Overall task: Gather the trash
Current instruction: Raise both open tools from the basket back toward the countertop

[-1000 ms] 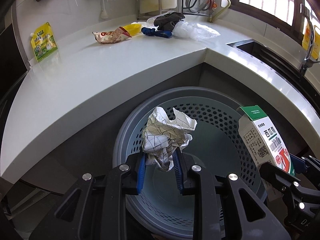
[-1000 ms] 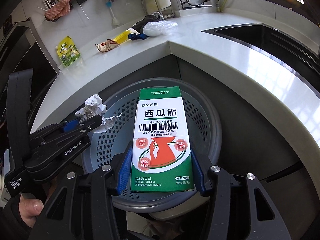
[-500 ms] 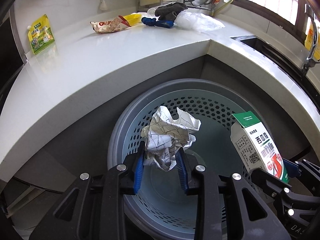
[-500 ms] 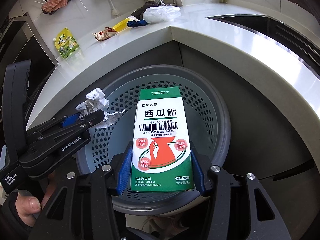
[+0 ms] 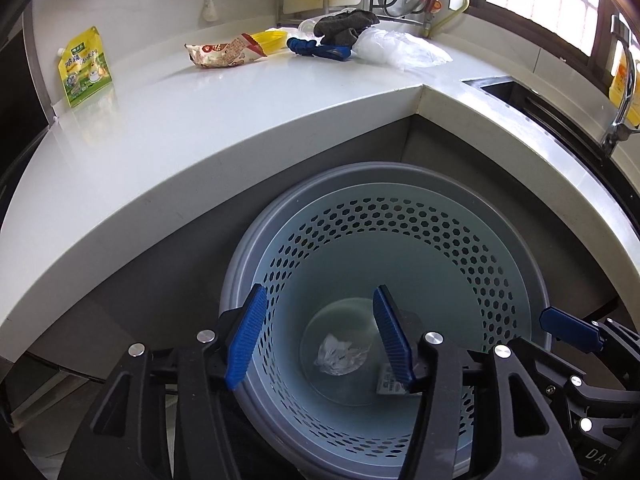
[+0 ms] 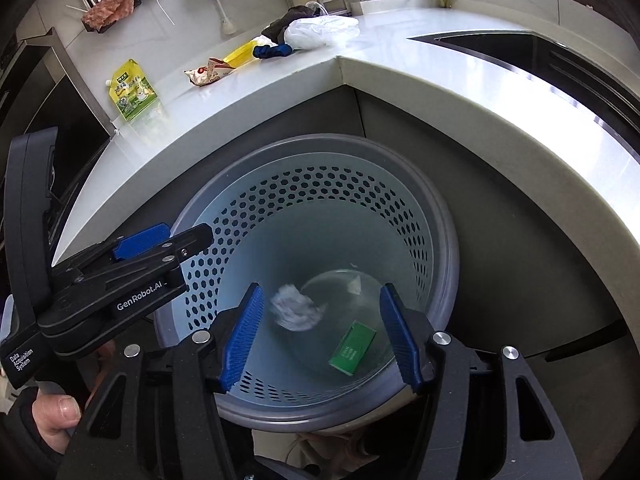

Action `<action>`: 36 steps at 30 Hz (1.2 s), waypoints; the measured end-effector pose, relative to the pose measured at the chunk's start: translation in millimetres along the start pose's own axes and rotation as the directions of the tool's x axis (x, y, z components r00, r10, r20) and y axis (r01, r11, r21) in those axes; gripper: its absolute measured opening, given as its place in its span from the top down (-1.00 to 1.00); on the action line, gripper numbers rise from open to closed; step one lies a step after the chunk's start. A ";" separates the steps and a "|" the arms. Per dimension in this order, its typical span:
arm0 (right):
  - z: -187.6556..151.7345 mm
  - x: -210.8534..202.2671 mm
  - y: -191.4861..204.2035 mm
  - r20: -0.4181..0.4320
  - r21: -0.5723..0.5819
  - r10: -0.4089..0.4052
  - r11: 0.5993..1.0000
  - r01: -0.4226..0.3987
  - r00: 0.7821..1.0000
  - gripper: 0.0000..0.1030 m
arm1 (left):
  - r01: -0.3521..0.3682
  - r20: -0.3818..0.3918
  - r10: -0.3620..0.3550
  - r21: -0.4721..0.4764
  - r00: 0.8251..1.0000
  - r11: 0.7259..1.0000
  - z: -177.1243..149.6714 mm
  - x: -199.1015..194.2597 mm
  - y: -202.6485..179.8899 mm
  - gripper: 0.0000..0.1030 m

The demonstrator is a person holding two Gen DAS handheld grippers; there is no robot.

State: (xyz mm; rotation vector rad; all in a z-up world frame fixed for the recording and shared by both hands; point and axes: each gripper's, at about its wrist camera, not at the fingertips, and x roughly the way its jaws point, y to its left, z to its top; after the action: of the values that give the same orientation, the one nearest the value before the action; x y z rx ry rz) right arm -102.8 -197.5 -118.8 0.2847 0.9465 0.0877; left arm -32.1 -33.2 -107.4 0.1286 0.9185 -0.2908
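Note:
A perforated grey-blue waste basket stands on the floor in the counter's inner corner. At its bottom lie a crumpled paper ball and a green and white carton, of which the left wrist view shows only a corner. My left gripper hangs over the basket, its jaws opening, nothing between its blue pads. My right gripper hangs beside it over the rim, jaws also opening and empty. The left gripper's body shows at the left of the right wrist view.
On the white counter lie a yellow-green pouch, a snack wrapper, a blue item, a dark cloth and a clear plastic bag. A sink is sunk in at the right. A person's thumb shows at lower left.
Both grippers have opened. The paper ball dropped from the left one and the carton from the right one; both now lie at the bottom of the basket.

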 end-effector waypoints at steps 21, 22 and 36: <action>-2.0 -4.6 -4.6 0.026 0.025 -0.006 1.000 0.005 1.000 -0.13 | 0.012 0.031 -0.012 -0.012 0.999 1.000 2.9 -7.1 3.8 -0.42; -2.0 -5.2 -4.9 0.030 0.026 -0.006 1.000 0.006 1.000 -0.13 | 0.012 0.037 -0.012 -0.012 0.999 1.000 3.4 -8.2 3.7 -0.45; 16.8 -21.2 -8.1 0.133 0.034 -0.026 0.999 0.021 0.991 -0.17 | 0.011 0.181 -0.004 -0.038 0.984 0.999 23.1 -45.2 17.2 -0.80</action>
State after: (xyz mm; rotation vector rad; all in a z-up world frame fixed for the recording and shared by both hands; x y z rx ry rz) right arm -102.0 -212.9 -95.1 0.3057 0.8188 0.0311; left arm -35.0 -13.4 -57.6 0.0614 0.7443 -0.2863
